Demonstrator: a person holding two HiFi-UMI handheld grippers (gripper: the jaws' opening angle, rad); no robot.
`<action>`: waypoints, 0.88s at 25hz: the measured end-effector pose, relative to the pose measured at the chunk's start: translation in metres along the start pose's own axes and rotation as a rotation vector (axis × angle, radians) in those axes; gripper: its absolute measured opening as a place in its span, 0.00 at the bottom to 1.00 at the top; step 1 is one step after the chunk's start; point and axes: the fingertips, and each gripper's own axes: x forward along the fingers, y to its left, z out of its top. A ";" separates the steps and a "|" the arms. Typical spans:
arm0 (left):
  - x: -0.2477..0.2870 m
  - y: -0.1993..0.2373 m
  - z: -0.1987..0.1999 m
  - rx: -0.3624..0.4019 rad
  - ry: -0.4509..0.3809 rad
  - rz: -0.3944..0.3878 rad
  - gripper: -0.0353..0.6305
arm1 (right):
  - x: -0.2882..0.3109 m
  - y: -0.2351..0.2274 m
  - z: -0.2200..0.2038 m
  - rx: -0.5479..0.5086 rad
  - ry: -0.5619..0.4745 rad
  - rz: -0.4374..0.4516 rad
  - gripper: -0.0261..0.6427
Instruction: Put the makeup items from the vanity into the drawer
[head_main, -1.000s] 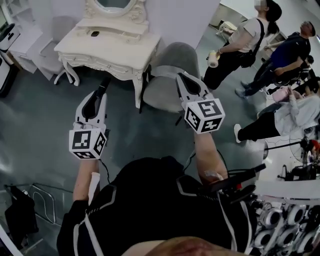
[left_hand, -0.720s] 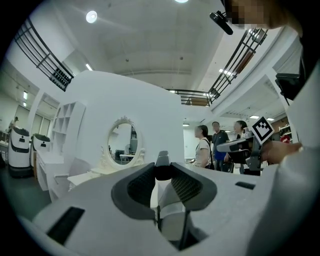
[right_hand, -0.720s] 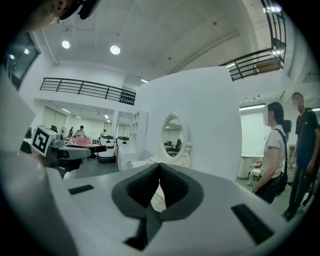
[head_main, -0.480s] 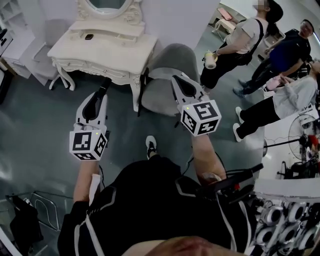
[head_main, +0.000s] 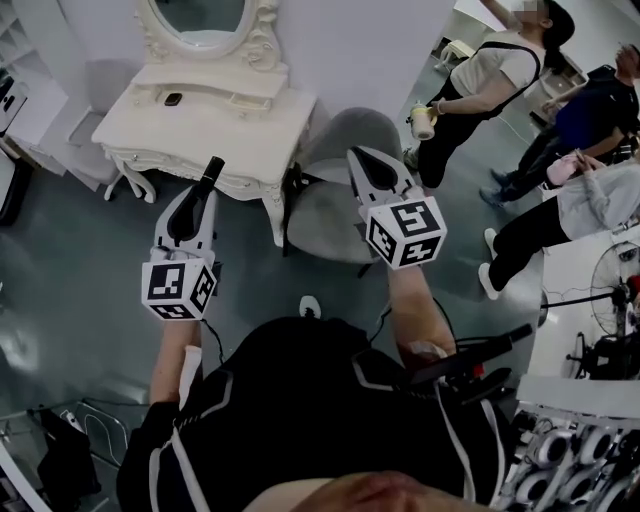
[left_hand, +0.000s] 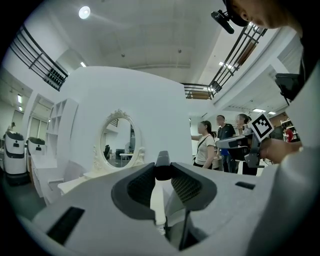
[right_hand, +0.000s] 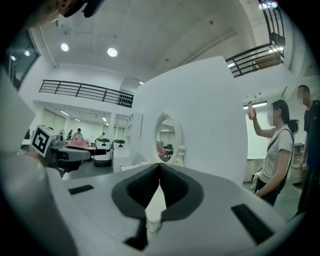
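The left claw (head_main: 206, 180) is pinching a slim dark stick (head_main: 213, 165). The right claw (head_main: 358, 156) is pressing its jaws together on nothing. A small dark item (head_main: 173, 99) is lying on the far counter (head_main: 200, 130), below the mirror (head_main: 197, 15).

Black short-sleeved top (head_main: 300, 400), thin white piping lines over shoulders and down sides. White shoe toe (head_main: 310, 305) with dark trim. Pale patch (head_main: 425, 352) stuck on right forearm.

White plastic left gripper (head_main: 211, 168): tapered shell, dark oval recess on top, white cube with black square markers (head_main: 178, 287) at rear, thin black cable (head_main: 212, 335) running back from cube. White plastic right gripper (head_main: 355, 155): same tapered shell, dark recess, matching marker cube (head_main: 405, 232), black looping cable (head_main: 380, 318).

From the gripper views: pale grey housings, dark ribbed pads (left_hand: 186, 186), black rectangular slots (right_hand: 245, 216) either side.
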 end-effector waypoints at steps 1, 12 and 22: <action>0.012 0.000 0.001 0.003 0.003 -0.001 0.21 | 0.006 -0.009 0.001 0.001 -0.002 0.000 0.05; 0.128 -0.008 0.000 0.005 0.032 -0.004 0.21 | 0.056 -0.102 -0.001 0.019 -0.025 0.024 0.05; 0.197 0.011 -0.026 0.003 0.107 -0.030 0.21 | 0.102 -0.141 -0.026 0.038 0.018 0.016 0.05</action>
